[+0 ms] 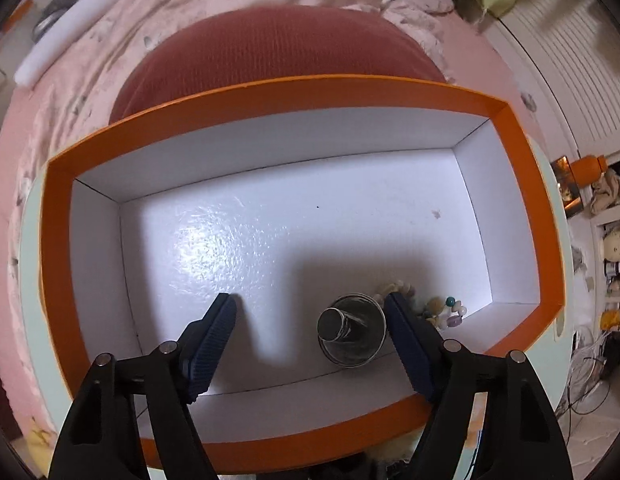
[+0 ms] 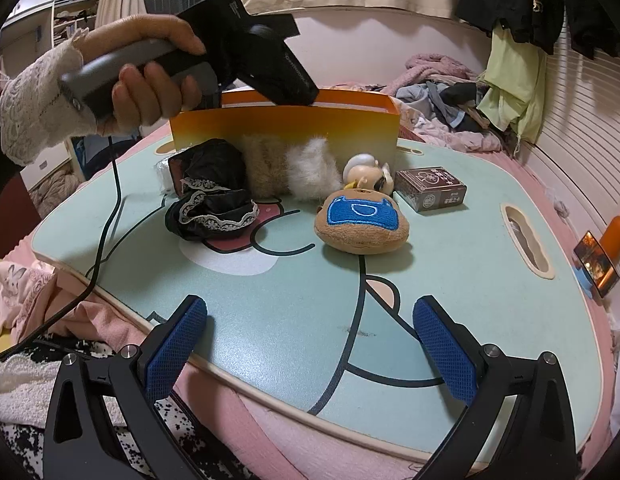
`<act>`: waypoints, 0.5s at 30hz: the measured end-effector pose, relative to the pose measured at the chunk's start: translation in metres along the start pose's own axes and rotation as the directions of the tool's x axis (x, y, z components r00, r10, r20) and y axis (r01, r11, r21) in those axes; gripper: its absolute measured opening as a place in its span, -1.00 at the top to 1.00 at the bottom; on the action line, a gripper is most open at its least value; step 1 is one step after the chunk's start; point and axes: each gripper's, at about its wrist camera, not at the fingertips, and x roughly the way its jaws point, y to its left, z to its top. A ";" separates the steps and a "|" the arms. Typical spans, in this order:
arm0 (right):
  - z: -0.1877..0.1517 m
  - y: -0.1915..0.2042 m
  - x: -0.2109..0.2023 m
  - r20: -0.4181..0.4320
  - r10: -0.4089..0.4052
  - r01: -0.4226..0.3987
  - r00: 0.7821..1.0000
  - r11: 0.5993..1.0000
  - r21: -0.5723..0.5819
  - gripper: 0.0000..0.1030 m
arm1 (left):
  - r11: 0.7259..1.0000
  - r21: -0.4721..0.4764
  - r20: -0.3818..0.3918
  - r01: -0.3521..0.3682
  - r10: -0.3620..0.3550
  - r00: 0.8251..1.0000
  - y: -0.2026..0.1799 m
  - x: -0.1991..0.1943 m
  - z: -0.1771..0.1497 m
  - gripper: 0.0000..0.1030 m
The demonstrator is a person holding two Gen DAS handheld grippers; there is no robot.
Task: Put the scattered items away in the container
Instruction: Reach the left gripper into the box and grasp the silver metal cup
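In the left wrist view my left gripper [image 1: 309,300] hangs open inside the orange box [image 1: 58,240] with a white floor. A small clear glass cup [image 1: 351,332] stands on that floor right against the inside of the right finger [image 1: 409,340]; the left finger is far from it. A bead bracelet [image 1: 449,312] lies in the near right corner. In the right wrist view my right gripper [image 2: 310,306] is open and empty over the near edge of the mint table [image 2: 469,280]. In front of the box [image 2: 286,120] lie a black lace cloth [image 2: 210,208], a fur piece [image 2: 286,172], a brown plush [image 2: 361,220], a small figure [image 2: 367,172] and a card box [image 2: 429,188].
A hand [image 2: 150,92] holds the left tool's black body [image 2: 278,68] over the box, and its cable [image 2: 110,216] trails across the table's left side. A red cushion [image 1: 270,52] sits behind the box. Clothes [image 2: 449,104] pile at the back right. An orange bottle [image 2: 617,232] stands right.
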 end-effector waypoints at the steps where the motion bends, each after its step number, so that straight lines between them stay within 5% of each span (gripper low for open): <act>1: 0.000 0.000 0.000 0.001 -0.001 0.001 1.000 1.000 -0.001 -0.99 | 1.000 0.004 0.008 0.005 -0.005 1.000 0.001 -0.001 -0.001 -0.48; 4: 0.001 0.001 0.000 0.001 -0.004 0.004 1.000 1.000 -0.001 -0.99 | 1.000 0.015 0.022 0.016 -0.017 1.000 0.005 -0.003 -0.002 -0.45; 8: 0.001 0.002 0.001 0.002 -0.006 0.006 1.000 1.000 0.001 -0.99 | 0.999 0.010 0.004 0.053 -0.053 0.999 0.014 -0.009 -0.003 0.42; 10: 0.001 0.001 0.000 0.002 -0.008 0.008 1.000 1.000 0.003 -0.99 | 1.000 0.029 0.026 -0.001 0.000 1.000 0.015 -0.009 -0.003 0.43; 15: 0.000 0.001 0.000 0.001 -0.014 0.014 1.000 1.000 0.009 -0.99 | 0.999 0.035 0.041 0.010 -0.011 0.999 0.021 -0.009 -0.002 0.44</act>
